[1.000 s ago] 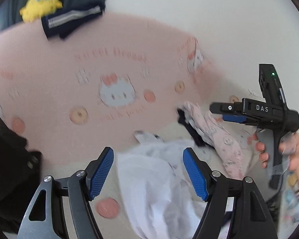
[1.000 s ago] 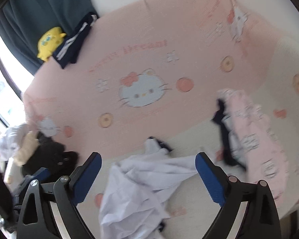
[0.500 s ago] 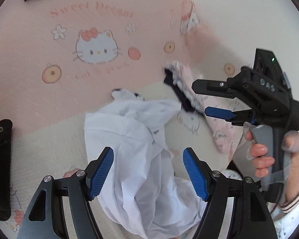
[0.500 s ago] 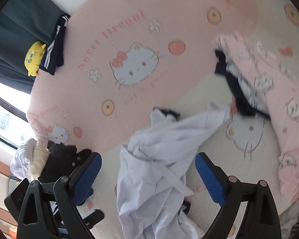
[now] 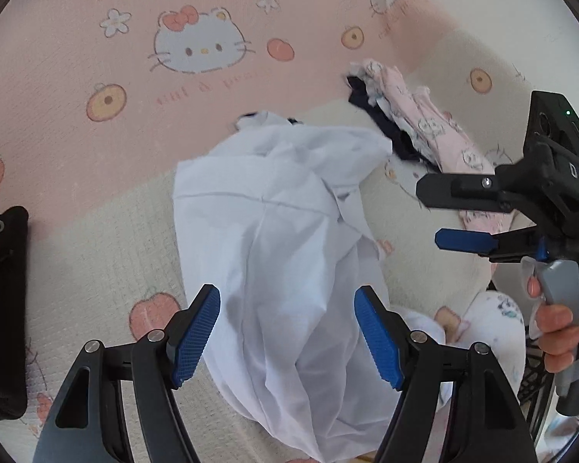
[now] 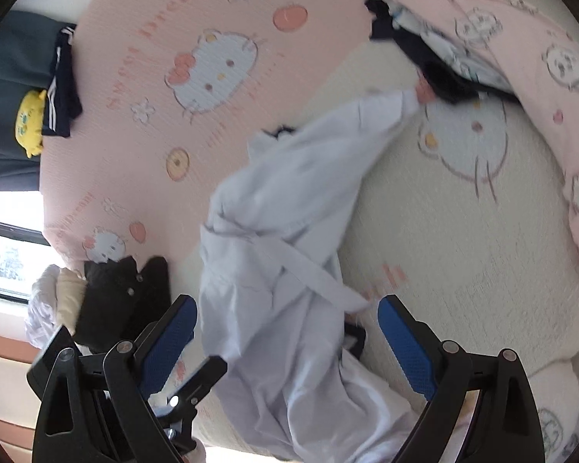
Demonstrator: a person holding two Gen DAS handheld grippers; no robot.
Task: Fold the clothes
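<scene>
Both grippers spread wide, holding nothing: left gripper (image 5: 287, 333), right gripper (image 6: 287, 341). One crumpled white cotton shirt (image 5: 278, 231) lies mid-bed on the pink-and-cream cartoon-cat bedspread (image 5: 96, 146), between both sets of fingers. One pink printed garment (image 5: 432, 131) over one dark garment (image 5: 382, 123) just beside it. One black garment (image 6: 123, 301) near the bed edge.

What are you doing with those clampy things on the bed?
A person holds a gripper in each hand over a bed with a cartoon-cat cover. The left gripper and right gripper are both open above a crumpled white shirt, holding nothing. The shirt is not folded yet. A pink garment lies further off.
</scene>
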